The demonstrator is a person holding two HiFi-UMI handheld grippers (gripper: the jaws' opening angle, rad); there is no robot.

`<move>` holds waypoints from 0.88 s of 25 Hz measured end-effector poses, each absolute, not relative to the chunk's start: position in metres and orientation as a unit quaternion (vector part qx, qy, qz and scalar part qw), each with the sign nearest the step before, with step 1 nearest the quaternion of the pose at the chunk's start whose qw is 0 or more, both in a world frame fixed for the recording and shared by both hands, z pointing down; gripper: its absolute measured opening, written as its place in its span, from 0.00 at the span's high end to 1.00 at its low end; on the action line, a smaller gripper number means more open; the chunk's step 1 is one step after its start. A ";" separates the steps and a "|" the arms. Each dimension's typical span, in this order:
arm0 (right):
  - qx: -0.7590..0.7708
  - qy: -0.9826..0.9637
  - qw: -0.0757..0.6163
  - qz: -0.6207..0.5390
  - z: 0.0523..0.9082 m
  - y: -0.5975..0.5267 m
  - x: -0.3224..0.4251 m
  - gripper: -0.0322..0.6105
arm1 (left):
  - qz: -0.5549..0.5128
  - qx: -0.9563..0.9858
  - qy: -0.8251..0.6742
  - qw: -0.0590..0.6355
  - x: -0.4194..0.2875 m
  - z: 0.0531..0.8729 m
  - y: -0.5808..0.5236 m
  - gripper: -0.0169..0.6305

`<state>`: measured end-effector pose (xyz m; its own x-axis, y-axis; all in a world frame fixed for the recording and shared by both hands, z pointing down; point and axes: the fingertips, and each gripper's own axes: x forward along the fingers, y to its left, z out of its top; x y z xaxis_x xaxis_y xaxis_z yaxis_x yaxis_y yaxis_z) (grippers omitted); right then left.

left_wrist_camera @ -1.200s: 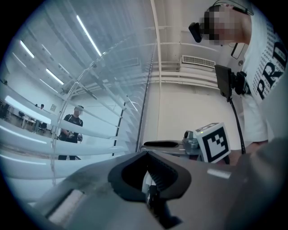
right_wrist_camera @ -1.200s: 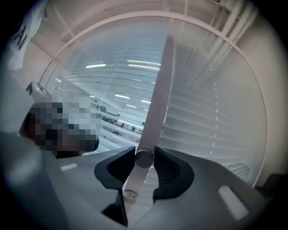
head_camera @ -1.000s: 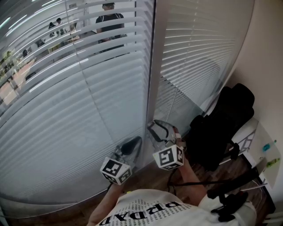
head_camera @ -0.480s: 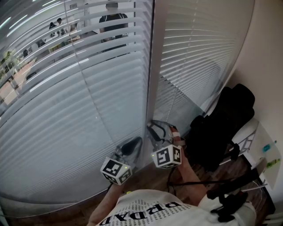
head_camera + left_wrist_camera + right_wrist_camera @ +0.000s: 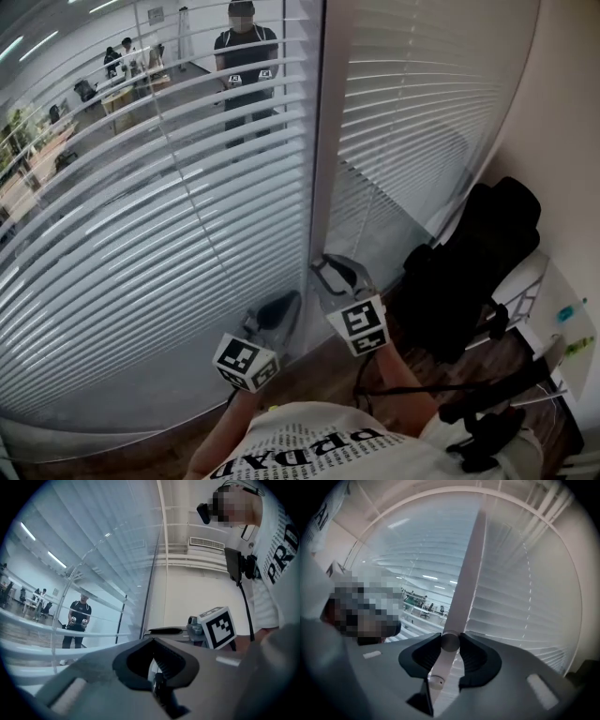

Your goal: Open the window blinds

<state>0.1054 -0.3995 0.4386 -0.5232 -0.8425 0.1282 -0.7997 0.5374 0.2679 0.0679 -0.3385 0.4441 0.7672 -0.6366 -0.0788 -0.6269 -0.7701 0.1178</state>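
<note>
White slatted blinds (image 5: 141,234) hang over the left pane, their slats tilted so the room beyond shows through. A second blind (image 5: 422,103) covers the right pane. In the right gripper view the pale tilt wand (image 5: 466,573) runs up from my right gripper (image 5: 450,640). Its jaws have just been closing and now press on the wand's round grey knob (image 5: 450,642). In the head view that gripper (image 5: 335,270) sits by the window post (image 5: 319,141). My left gripper (image 5: 279,307) hangs just left of it, jaw tips (image 5: 153,641) together; a thin pale strip shows in the hollow.
A black bag (image 5: 478,262) stands against the wall at the right, with a white shelf (image 5: 553,309) and black cables (image 5: 487,394) beside it. Behind the glass stands a person (image 5: 246,56) among office desks.
The left blind's slats have tilted open, showing more of the room behind. My right gripper has rolled on the wand, its marker cube turned. The left gripper stayed still.
</note>
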 end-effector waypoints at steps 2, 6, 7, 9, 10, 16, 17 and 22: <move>0.474 -0.872 0.104 -0.061 0.436 -0.400 0.106 0.74 | -0.057 0.939 -0.336 0.042 0.067 0.441 -0.338 0.99; 0.478 -0.874 0.077 -0.030 0.434 -0.403 0.110 0.74 | -0.056 0.939 -0.337 0.043 0.065 0.435 -0.340 0.99; 0.478 -0.875 0.070 -0.025 0.433 -0.403 0.110 0.74 | -0.056 0.939 -0.337 0.043 0.065 0.435 -0.341 0.99; 0.481 -0.875 0.058 -0.015 0.433 -0.404 0.110 0.74 | -0.056 0.939 -0.337 0.046 0.065 0.437 -0.342 0.99; 0.482 -0.874 0.052 -0.008 0.435 -0.404 0.111 0.74 | -0.056 0.939 -0.337 0.047 0.065 0.438 -0.342 0.99; 0.490 -0.871 0.042 -0.002 0.441 -0.403 0.112 0.74 | -0.055 0.940 -0.334 0.047 0.067 0.445 -0.342 0.99; 0.490 -0.871 0.042 -0.002 0.440 -0.404 0.112 0.74 | -0.056 0.940 -0.334 0.047 0.066 0.444 -0.343 0.99; 0.491 -0.870 0.044 0.002 0.441 -0.404 0.111 0.75 | -0.055 0.940 -0.332 0.049 0.066 0.445 -0.345 0.99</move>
<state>0.1110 -0.4040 0.4406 -0.5137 -0.8544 0.0777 -0.8548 0.5175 0.0397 0.0661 -0.3446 0.4451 0.7729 -0.6306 -0.0708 -0.6198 -0.7741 0.1289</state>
